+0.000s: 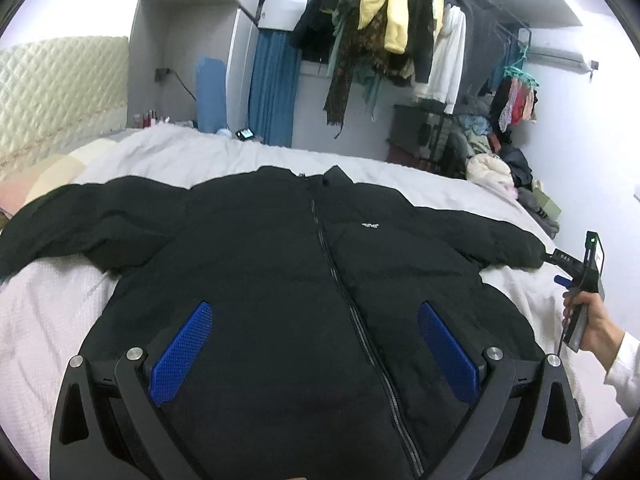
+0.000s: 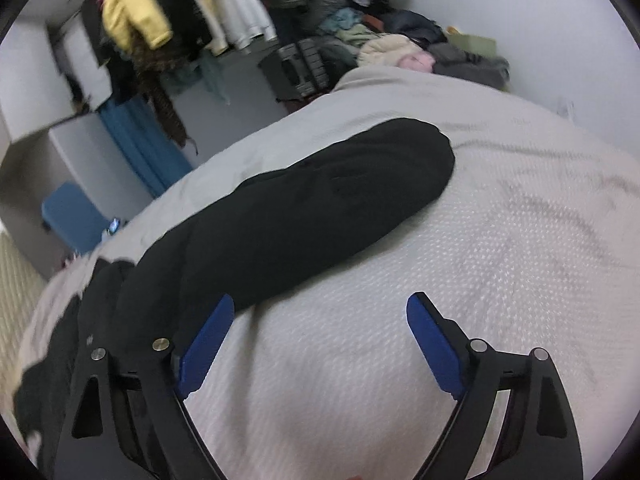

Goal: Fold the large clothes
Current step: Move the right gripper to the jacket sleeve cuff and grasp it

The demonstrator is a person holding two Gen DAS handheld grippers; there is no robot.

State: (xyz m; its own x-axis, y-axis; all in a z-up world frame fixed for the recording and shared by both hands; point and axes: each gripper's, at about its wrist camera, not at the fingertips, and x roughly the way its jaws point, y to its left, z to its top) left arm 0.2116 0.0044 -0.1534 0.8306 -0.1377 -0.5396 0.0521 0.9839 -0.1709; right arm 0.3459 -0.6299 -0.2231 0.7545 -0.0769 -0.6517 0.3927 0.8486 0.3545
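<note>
A large black zip-up jacket (image 1: pixel 280 264) lies flat and face up on the white bedspread (image 1: pixel 52 320), sleeves spread to both sides. My left gripper (image 1: pixel 316 312) hangs open over the jacket's lower front, its blue pads either side of the zipper, nothing between them. In the right wrist view the jacket's sleeve (image 2: pixel 320 208) stretches across the bedspread (image 2: pixel 500 240). My right gripper (image 2: pixel 320 308) stands open beside that sleeve, its left pad at the sleeve's near edge, bare bedspread between the pads. The right gripper's body (image 1: pixel 576 264) shows at the sleeve's cuff, held by a hand.
A quilted headboard (image 1: pixel 60 92) stands at the far left. Beyond the bed hang several garments on a rail (image 1: pixel 384 40), with a blue curtain (image 1: pixel 272 88). A heap of clothes (image 2: pixel 400 48) and a dark crate (image 2: pixel 296 64) sit past the bed's far corner.
</note>
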